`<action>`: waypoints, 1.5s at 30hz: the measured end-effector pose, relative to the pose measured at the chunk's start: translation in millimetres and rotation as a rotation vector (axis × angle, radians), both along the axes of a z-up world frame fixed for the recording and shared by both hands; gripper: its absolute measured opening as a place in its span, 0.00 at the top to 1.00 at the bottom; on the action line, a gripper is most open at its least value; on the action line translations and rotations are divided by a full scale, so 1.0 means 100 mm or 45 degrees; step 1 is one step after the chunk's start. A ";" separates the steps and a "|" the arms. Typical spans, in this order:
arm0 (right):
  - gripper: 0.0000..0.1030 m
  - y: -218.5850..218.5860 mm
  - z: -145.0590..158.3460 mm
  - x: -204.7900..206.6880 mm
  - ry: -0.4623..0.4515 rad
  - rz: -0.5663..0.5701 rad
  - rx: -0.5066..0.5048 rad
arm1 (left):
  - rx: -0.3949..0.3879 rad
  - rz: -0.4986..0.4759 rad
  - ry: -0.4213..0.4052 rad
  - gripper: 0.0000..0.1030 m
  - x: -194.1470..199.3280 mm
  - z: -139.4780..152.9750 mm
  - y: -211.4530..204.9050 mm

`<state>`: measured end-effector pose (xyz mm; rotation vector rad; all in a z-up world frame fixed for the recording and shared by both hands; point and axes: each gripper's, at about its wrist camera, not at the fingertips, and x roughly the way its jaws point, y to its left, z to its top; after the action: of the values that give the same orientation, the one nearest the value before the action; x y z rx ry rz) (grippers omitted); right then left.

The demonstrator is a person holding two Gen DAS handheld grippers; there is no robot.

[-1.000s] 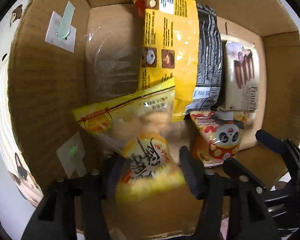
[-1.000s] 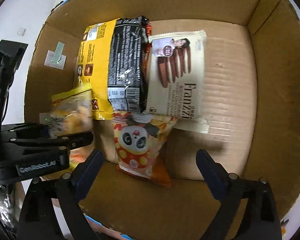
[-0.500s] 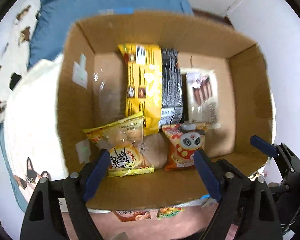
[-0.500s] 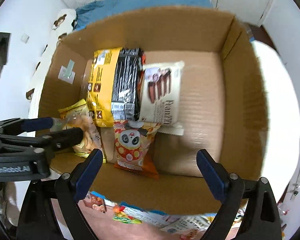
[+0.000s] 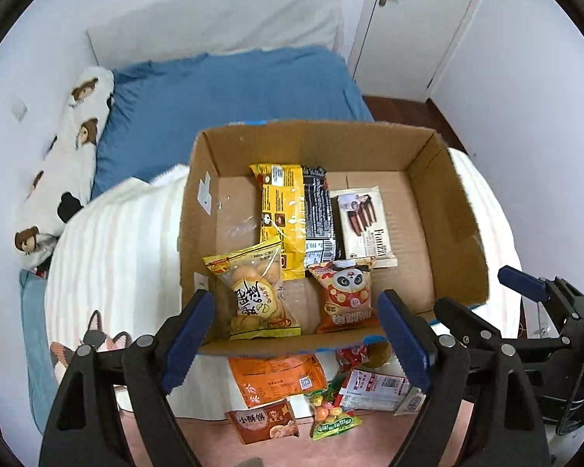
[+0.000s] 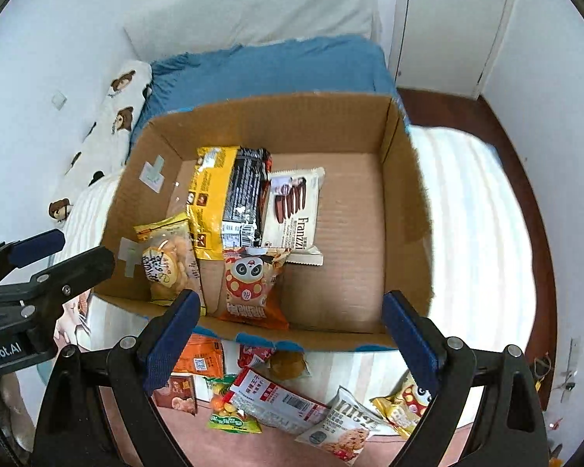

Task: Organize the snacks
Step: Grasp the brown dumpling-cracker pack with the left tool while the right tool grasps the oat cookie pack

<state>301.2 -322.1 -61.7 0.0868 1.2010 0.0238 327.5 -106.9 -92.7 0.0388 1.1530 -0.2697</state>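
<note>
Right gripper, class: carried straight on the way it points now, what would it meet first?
Probably the bare cardboard floor of the box, right of the panda snack bag. The right gripper is open and empty; depth is uncertain.

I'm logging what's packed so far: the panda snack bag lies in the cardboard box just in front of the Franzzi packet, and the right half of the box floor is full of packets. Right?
Not quite. The panda snack bag does lie in the cardboard box in front of the Franzzi packet, but the right half of the floor is bare cardboard, as the right wrist view shows.

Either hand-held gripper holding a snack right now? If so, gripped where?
Nothing held. Left hand-held gripper and right hand-held gripper both stand open and empty above the cardboard box.
</note>
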 end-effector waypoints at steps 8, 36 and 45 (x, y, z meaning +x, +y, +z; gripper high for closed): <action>0.06 -0.03 0.23 -0.54 -0.055 0.022 0.077 | 0.002 0.020 -0.124 0.17 -0.52 0.20 0.12; 0.48 -0.96 -1.84 -1.39 0.431 -0.443 0.291 | 0.710 -0.691 0.298 0.17 -1.20 -2.37 -0.14; 0.42 -0.73 -1.88 -1.82 0.645 -0.135 0.272 | 0.114 -0.064 0.697 0.33 -0.96 -2.49 0.44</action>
<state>119.3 -395.5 -250.1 0.3606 1.6955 0.0382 231.7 -62.7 -341.8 0.0758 1.7102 -0.2818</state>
